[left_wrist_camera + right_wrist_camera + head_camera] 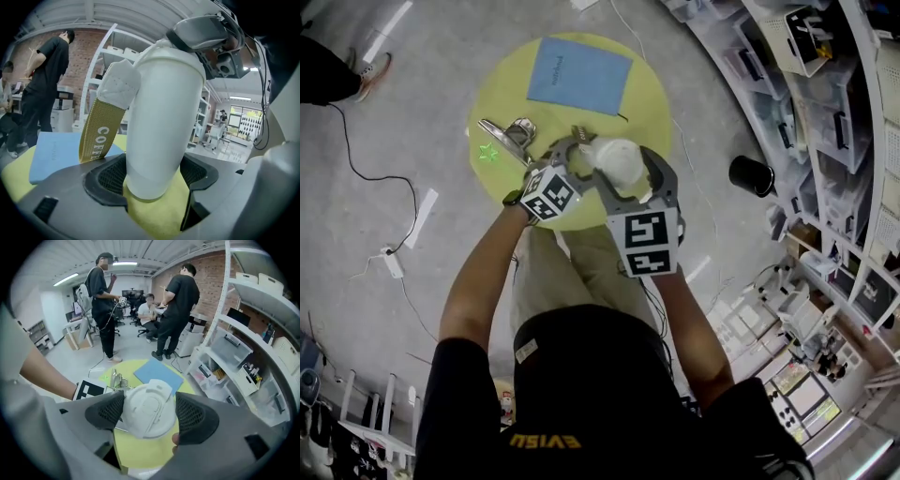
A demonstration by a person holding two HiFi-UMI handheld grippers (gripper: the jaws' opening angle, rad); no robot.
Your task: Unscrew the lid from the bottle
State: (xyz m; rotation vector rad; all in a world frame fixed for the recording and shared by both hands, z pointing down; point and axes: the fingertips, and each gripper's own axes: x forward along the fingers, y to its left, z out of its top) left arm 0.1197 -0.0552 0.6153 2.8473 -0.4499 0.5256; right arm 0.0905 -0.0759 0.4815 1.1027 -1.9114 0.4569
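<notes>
A white bottle (pixel 617 161) with a gold woven strap (pixel 101 131) is held up over the yellow round table (pixel 647 94). My left gripper (pixel 584 156) is shut on the bottle's lower body (pixel 159 117), with a pad on each side near its base. My right gripper (pixel 625 176) comes down over the top, and in the right gripper view its two pads sit against opposite sides of the round white lid (pixel 149 409). The bottle leans a little in the left gripper view. The bottle's neck under the lid is hidden.
A blue notebook (pixel 579 75) lies at the table's far side and a shiny metal tool (pixel 511 136) at its left. A black cup (pixel 752 175) stands on the floor to the right, before white storage shelves (pixel 825 94). Cables (pixel 394 262) trail at the left. Several people stand beyond the table (pixel 178 310).
</notes>
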